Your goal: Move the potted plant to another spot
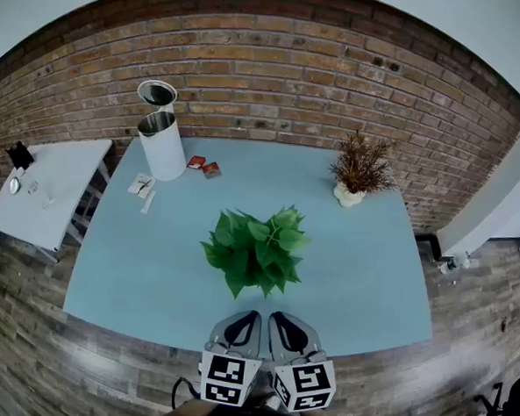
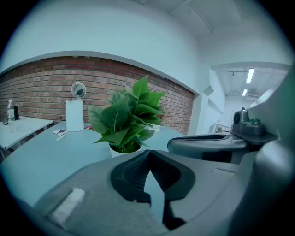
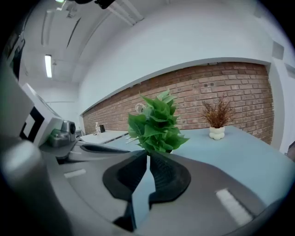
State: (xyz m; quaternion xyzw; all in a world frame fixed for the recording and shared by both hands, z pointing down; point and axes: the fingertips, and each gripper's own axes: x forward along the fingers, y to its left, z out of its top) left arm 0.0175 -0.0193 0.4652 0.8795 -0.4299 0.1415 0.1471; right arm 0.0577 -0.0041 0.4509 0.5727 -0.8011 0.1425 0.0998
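Note:
A leafy green potted plant (image 1: pixel 256 249) stands in the middle of the light blue table (image 1: pixel 151 266). Both grippers hover side by side over the table's near edge, just short of the plant. My left gripper (image 1: pixel 250 317) is shut with nothing in it, and so is my right gripper (image 1: pixel 277 319). In the left gripper view the jaws of the left gripper (image 2: pixel 148 155) meet below the plant (image 2: pixel 126 117), whose white pot (image 2: pixel 120 150) peeks out. In the right gripper view the right gripper (image 3: pixel 148 155) is closed in front of the plant (image 3: pixel 156 122), hiding its pot.
A dried brown plant in a white pot (image 1: pixel 359 169) stands at the table's far right. A white cylinder bin (image 1: pixel 161 144), red packets (image 1: pixel 203 165) and white cards (image 1: pixel 143 187) lie far left. A white side table (image 1: pixel 50 185) stands to the left. A brick wall (image 1: pixel 277 72) runs behind.

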